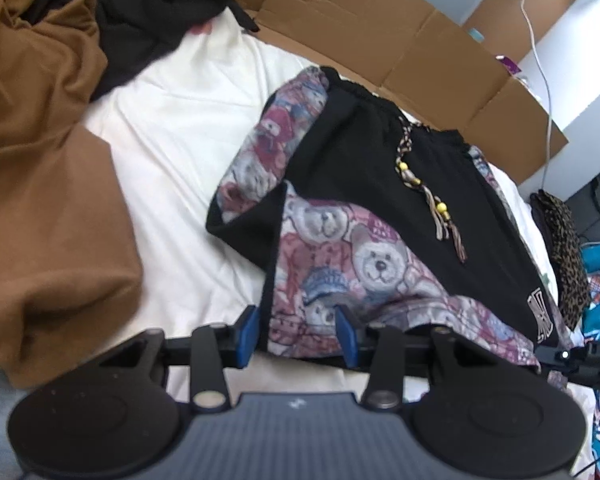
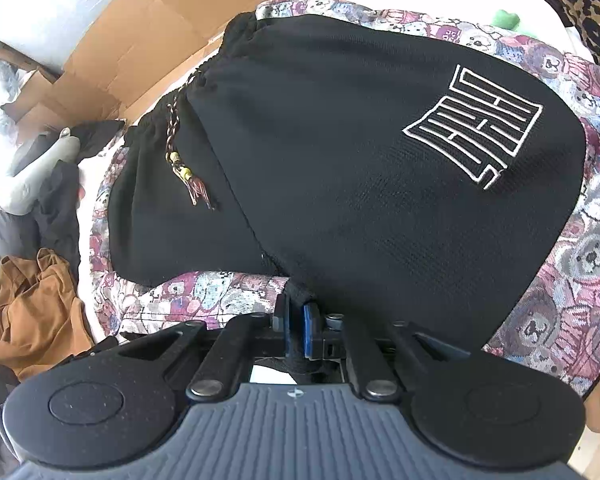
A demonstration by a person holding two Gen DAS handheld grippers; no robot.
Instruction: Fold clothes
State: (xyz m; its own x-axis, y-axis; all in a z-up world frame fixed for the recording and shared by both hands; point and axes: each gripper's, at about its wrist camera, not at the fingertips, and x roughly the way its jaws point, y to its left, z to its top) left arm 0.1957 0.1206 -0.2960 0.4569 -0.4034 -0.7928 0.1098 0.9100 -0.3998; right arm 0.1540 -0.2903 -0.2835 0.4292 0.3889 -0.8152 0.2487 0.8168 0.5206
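The black shorts (image 1: 380, 184) with teddy bear patches lay flat on the white bed (image 1: 172, 152), beside a brown top (image 1: 40, 200). The left gripper (image 1: 298, 330) had its fingers wide apart around the near hem, not pinching yet. The right gripper (image 2: 298, 320) had its fingers pressed tight on a black bit of hem. If only one side lifted, the shorts could twist. The beaded string (image 1: 428, 196) might also get tucked inside the fold.

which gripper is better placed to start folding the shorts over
Right. The right gripper is already shut on the black hem of the shorts, so it can lift at once. The left gripper is open at the bear-print hem, gripping nothing yet.
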